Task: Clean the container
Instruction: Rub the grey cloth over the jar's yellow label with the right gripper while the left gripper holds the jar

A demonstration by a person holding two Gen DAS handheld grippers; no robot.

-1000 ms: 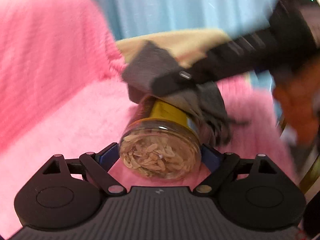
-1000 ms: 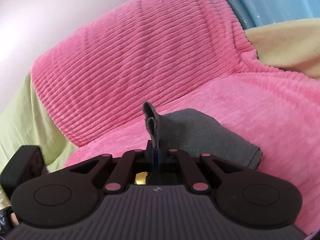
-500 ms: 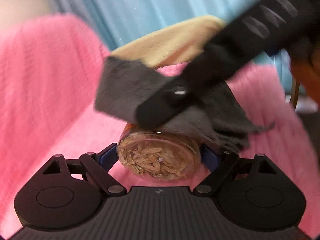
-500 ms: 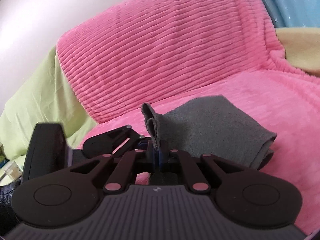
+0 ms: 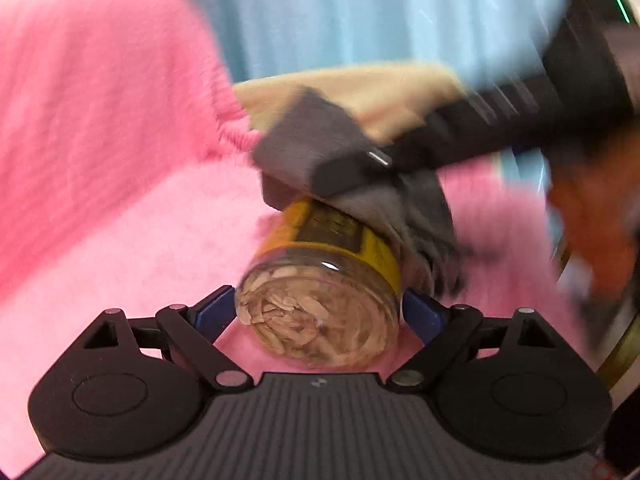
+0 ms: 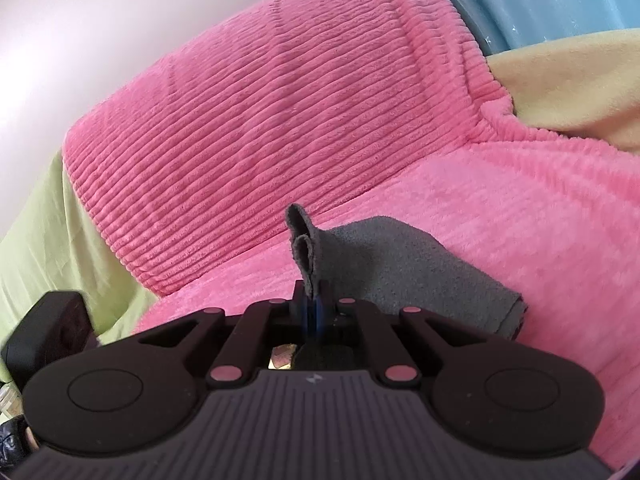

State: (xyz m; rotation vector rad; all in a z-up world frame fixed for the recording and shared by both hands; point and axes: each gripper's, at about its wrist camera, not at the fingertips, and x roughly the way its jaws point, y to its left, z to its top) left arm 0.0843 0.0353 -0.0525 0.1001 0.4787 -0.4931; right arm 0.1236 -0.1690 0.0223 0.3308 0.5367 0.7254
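on my left wrist view the pink ribbed blanket [image 5: 100, 120] fills the left side and runs under everything. my left gripper [image 5: 320, 312] has its blue pads pressed against both sides of a clear jar [image 5: 320, 304], which lies tilted with its base toward the camera, above the blanket; the jar holds pale flaky pieces and wears a yellow label. on the jar's far upper side rests a grey cloth [image 5: 312, 148], draped over and hanging down its right flank. my right gripper [image 5: 344, 172] comes in from the upper right, blurred. on the right wrist view, the right gripper [image 6: 314, 312] has its fingers pressed together, pinching a fold of the grey cloth [image 6: 400, 256], beyond it a yellow cover [image 6: 560, 80].
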